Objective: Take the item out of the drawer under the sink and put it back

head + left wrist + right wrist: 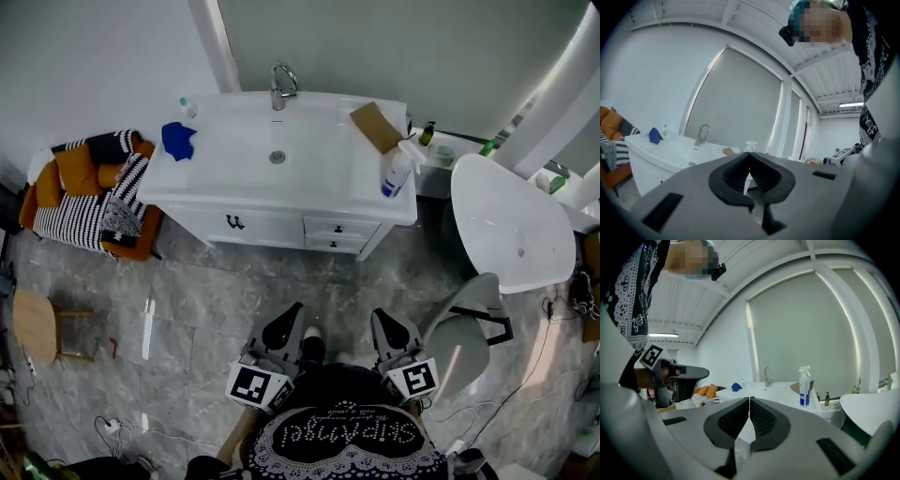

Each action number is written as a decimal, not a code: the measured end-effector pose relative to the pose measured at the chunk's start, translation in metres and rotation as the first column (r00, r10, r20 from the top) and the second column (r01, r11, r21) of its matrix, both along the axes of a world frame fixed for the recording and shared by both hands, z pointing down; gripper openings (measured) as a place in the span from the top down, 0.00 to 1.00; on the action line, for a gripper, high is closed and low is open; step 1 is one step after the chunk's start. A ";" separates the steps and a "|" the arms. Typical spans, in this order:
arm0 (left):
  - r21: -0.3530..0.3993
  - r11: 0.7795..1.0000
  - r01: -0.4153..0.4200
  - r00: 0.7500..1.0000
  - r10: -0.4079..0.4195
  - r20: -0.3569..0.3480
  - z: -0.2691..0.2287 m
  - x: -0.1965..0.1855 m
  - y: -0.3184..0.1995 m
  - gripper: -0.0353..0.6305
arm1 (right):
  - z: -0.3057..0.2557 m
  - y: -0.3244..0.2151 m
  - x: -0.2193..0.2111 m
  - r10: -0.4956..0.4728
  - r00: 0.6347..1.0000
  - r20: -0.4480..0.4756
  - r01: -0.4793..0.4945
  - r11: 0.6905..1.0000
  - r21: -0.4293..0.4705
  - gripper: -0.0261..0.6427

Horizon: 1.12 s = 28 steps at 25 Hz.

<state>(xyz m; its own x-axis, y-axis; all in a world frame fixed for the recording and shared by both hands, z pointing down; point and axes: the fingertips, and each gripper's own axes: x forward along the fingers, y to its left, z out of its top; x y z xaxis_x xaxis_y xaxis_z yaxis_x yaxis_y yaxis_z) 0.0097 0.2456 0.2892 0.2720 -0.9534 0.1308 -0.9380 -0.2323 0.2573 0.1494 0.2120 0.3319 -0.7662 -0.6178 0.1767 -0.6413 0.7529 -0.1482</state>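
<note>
The bench is a white unit against the far wall, with the sink set in its top; a white tub stands to its right. Two shallow drawers, stacked at the right of the bench front, are both shut, so the item is judged to lie inside one of them, out of sight. The left gripper and right gripper are held side by side close to the person's body, well apart from the bench and pointing toward it. Each gripper view shows its fingers closed tip to tip with nothing between them. The step in hand is judged to be the approach. To do it well, one gripper should be lowered to knob height and its fingers opened before contact. The fingers should then be set squarely on a drawer knob, and the drawer drawn straight out without twisting. The other gripper should stay free for the pick. The spray bottle at the right front corner overhangs the drawers and should not be knocked. A blue cloth lies at the left end. Which drawer holds the item cannot be told. The knobs are small dark dots in the head view. Both gripper views look across the bench top, and each gripper's own body hides the drawer front.
</note>
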 end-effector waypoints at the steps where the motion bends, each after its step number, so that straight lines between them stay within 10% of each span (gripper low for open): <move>1: 0.002 1.000 0.001 1.000 -0.001 0.002 0.001 -0.005 -0.001 0.94 | 0.001 -0.001 -0.003 0.001 1.000 -0.001 -0.001 1.000 0.003 0.93; 28: -0.012 0.998 0.063 0.997 -0.063 -0.036 0.012 -0.078 -0.010 0.94 | 0.003 -0.021 -0.072 -0.034 0.999 -0.041 0.034 0.999 0.010 0.93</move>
